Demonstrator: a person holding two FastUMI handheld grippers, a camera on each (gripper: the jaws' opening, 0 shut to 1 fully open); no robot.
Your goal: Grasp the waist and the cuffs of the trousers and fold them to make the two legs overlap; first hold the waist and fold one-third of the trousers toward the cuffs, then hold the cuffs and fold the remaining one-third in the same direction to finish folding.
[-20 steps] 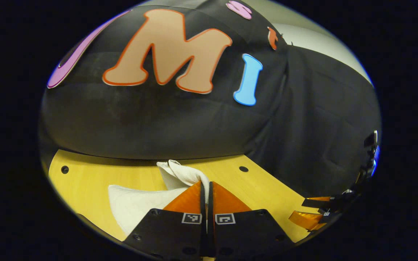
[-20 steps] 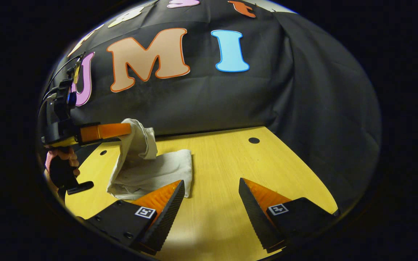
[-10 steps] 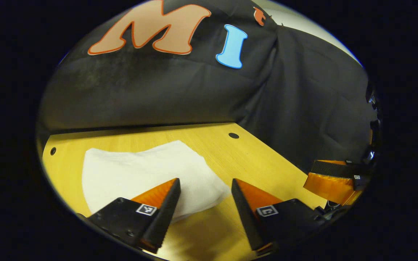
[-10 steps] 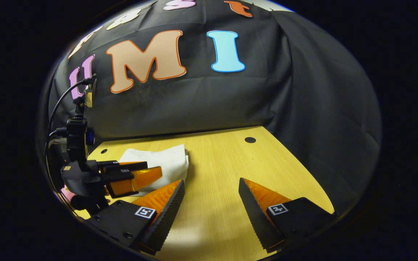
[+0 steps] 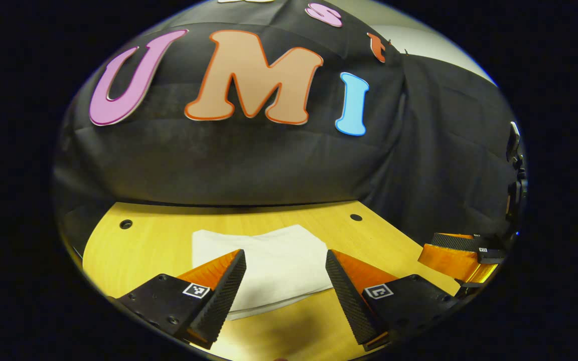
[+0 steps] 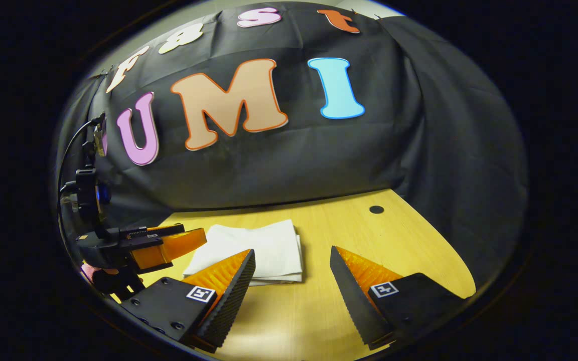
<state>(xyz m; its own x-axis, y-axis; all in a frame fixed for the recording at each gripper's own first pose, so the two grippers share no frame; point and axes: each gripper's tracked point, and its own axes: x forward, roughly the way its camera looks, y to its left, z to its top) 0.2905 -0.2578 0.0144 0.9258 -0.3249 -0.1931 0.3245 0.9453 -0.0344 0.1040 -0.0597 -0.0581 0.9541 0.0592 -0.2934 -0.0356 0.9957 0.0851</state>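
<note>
one folded trousers (image 5: 274,263), two claws (image 5: 285,281)

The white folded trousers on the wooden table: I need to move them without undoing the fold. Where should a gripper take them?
Probably the stacked edge of the white folded trousers facing the right gripper, approached low along the wooden table; there the layers sit together.

Left tongs (image 5: 285,263) agape; right tongs (image 6: 292,260) agape.

This is a recording booth, like a small lab setup and not a home. A black cloth (image 6: 279,165) hangs as the far and right wall behind a plain wooden table (image 6: 349,235) with round holes (image 6: 376,209) drilled in its top. A pale room wall (image 5: 434,47) shows above the cloth.
</note>
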